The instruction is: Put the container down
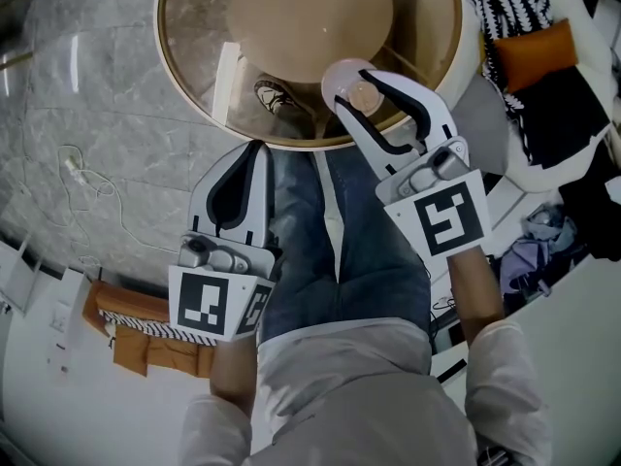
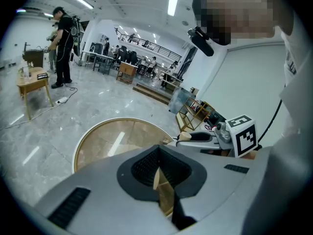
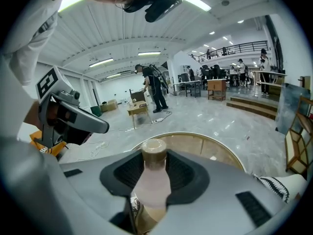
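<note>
The container (image 1: 360, 91) is a small pale bottle with a round tan cap. My right gripper (image 1: 354, 100) is shut on it and holds it above the near edge of a round glass table (image 1: 190, 93). In the right gripper view the bottle (image 3: 153, 182) stands upright between the jaws, cap toward the camera. My left gripper (image 1: 254, 151) hangs lower left, over the person's jeans, its jaws together with nothing in them. The left gripper view shows the left gripper (image 2: 159, 155) with its pads meeting, and the right gripper (image 2: 194, 137) beyond with the tan cap at its tip.
The table has a gold rim and a tan base under the glass. A white cable (image 1: 85, 184) lies on the marble floor at left. An orange cushion (image 1: 534, 52) and striped fabric sit at right. A person (image 2: 62, 45) stands by a small wooden table (image 2: 34, 84).
</note>
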`<action>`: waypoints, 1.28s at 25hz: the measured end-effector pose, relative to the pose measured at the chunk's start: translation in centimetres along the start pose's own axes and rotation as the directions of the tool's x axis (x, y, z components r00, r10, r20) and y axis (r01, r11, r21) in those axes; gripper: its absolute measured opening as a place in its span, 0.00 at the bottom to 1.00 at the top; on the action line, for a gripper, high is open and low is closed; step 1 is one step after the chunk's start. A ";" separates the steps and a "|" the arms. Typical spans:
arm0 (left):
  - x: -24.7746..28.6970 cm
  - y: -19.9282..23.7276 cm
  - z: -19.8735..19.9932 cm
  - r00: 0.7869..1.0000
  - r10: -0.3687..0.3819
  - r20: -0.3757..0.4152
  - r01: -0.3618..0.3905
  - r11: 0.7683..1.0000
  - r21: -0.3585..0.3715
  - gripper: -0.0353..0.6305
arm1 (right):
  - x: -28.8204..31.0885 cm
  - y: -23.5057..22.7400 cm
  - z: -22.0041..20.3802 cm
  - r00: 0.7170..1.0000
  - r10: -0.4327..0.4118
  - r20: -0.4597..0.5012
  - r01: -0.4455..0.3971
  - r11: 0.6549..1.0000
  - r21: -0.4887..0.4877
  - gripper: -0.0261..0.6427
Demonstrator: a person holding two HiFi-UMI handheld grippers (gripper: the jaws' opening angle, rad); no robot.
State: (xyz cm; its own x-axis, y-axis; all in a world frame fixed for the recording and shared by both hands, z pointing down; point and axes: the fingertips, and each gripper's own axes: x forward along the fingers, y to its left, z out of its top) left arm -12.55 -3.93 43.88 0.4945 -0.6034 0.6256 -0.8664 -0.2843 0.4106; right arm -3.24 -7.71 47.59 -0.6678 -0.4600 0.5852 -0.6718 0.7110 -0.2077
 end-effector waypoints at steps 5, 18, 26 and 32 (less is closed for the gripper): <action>0.3 0.1 -0.7 1.000 0.005 -0.006 -0.005 1.000 -0.003 0.08 | 0.5 -0.1 -1.1 1.000 -0.005 -0.007 0.005 1.000 0.006 0.26; 0.3 -0.3 -2.1 1.000 0.002 -0.020 -0.002 1.000 -0.008 0.08 | 2.6 -0.7 -3.6 0.998 -0.046 -0.030 0.044 0.996 -0.080 0.26; -0.3 0.0 -2.7 1.000 0.000 -0.025 0.000 1.000 -0.014 0.08 | 4.7 -1.5 -5.5 0.994 -0.074 -0.076 0.067 0.994 -0.092 0.26; -0.8 0.5 -3.2 0.998 0.041 -0.042 -0.039 0.998 0.053 0.08 | 6.8 -1.6 -6.2 0.994 -0.075 -0.074 0.067 0.992 -0.104 0.26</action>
State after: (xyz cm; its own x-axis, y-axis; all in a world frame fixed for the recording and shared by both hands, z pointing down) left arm -13.18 -1.19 45.67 0.4612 -0.5830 0.6689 -0.8873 -0.3000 0.3502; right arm -4.73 -8.66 56.77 -0.5899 -0.4718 0.6553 -0.6782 0.7300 -0.0849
